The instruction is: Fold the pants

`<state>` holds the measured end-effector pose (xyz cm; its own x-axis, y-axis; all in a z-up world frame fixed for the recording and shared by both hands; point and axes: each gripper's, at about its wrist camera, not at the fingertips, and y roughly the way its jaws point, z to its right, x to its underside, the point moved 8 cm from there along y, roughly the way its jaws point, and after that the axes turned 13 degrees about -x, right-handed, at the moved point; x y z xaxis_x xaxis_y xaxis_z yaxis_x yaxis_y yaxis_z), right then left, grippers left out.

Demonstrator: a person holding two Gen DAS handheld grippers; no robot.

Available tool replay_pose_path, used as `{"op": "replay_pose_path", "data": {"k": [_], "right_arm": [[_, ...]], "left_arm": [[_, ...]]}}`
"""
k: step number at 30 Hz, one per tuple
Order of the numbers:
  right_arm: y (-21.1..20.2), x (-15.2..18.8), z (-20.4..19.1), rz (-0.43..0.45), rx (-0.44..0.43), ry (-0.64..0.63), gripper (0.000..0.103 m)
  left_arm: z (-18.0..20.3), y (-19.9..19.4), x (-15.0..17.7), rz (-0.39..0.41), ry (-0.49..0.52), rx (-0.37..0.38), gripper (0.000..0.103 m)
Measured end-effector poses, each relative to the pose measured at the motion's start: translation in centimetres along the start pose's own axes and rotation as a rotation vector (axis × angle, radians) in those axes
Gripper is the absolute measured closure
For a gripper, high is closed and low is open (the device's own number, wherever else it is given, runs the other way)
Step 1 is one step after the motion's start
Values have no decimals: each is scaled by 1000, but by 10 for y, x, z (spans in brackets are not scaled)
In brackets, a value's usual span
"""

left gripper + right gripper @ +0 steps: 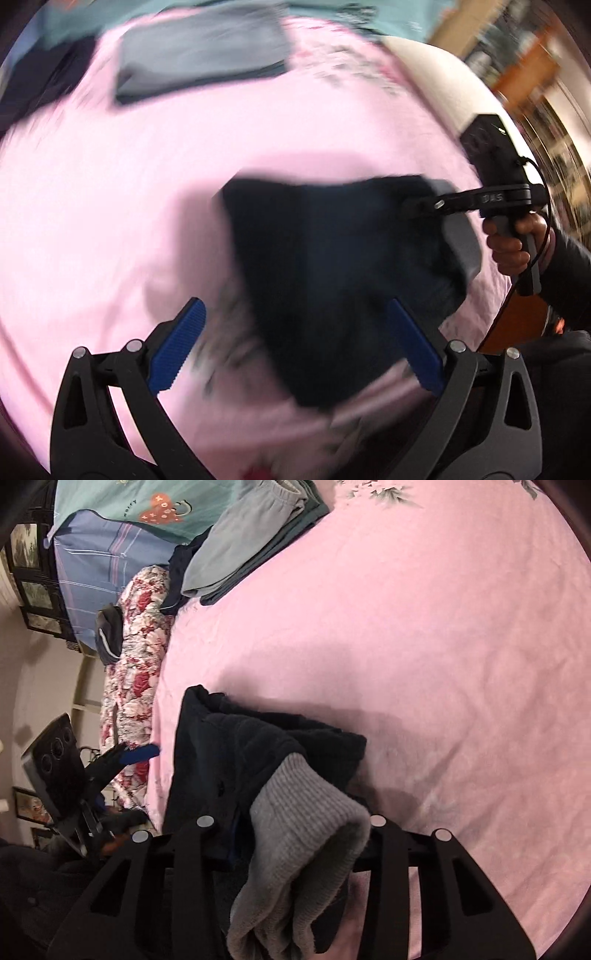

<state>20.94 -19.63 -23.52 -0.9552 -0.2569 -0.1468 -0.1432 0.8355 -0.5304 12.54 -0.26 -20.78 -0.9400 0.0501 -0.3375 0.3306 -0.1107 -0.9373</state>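
On the pink bedspread (424, 635), right claw (291, 834) grips dark pants (258, 746); left claw (295, 347) gapes empty.

A pink bedsheet (424, 635) covers the bed, with folded grey garments (251, 542) stacked near its far edge. Beside them lie a floral quilt (140, 672), a blue striped pillow (107, 565) and a teal pillow (155, 506).
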Motion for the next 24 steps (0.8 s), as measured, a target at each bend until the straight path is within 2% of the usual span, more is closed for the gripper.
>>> {"op": "replay_pose_path", "data": {"k": [3,8,9,13,24], "right_arm": [[0,1,2,10,-13,9,61],[1,3,0,10,-18,7,60],[1,3,0,8,-18,4,60],[2,4,-2,6,-14,-3,60],[2,4,-1,5,-31,-8,60]], "left_arm": [[-12,6,27,-72,-85,30,4],[-10,21,42,-130,-205,109,5],[-8,23,43,-134,-214,127,9],[3,32,42,-166,-229,173,20],[10,36,42,-199,-219,158,21]]}}
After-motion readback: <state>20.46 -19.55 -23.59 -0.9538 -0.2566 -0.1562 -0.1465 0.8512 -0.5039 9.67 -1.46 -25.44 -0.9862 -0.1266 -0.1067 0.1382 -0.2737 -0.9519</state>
